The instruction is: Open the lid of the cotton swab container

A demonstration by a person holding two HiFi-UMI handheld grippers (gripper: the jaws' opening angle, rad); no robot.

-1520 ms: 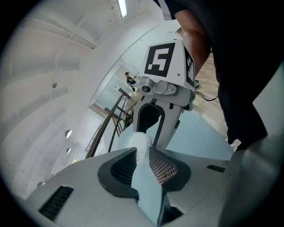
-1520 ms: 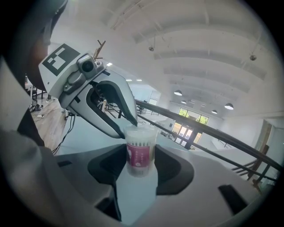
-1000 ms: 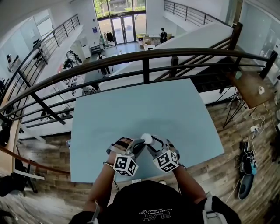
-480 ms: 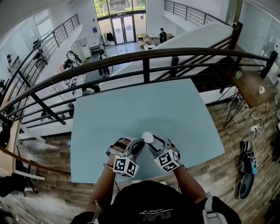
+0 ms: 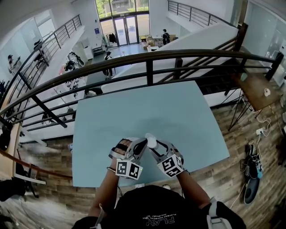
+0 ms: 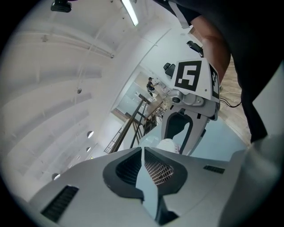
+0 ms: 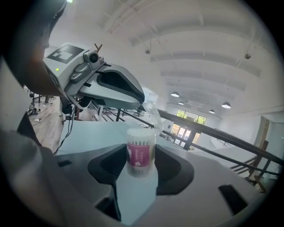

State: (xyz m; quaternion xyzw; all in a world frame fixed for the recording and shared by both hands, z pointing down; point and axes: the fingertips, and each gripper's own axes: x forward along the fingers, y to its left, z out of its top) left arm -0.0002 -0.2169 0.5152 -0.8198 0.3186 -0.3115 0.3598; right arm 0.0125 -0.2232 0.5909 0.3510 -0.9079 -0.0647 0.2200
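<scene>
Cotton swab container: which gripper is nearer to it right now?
Right. The right gripper clamps the container between its fingers; the left gripper sits just above it, its fingers having just been closing on the raised clear lid.

Bright, even daylight, with a strong fisheye bend in all 3 views.
Light pours in from the far glass doors (image 5: pixel 125 29). Ceiling lamps (image 7: pixel 226 105) and a strip light (image 6: pixel 130 12) glare white. Shadows on the table (image 5: pixel 143 107) are faint and soft, at its near edge only. The railing (image 5: pixel 149 58) bows with the lens, and both gripper views fall to black at the corners. The near jaws are out of focus. The cotton swab container (image 7: pixel 141 153) is slightly blurred, and its clear lid (image 7: pixel 152 114) almost washes out against the pale hall.
</scene>
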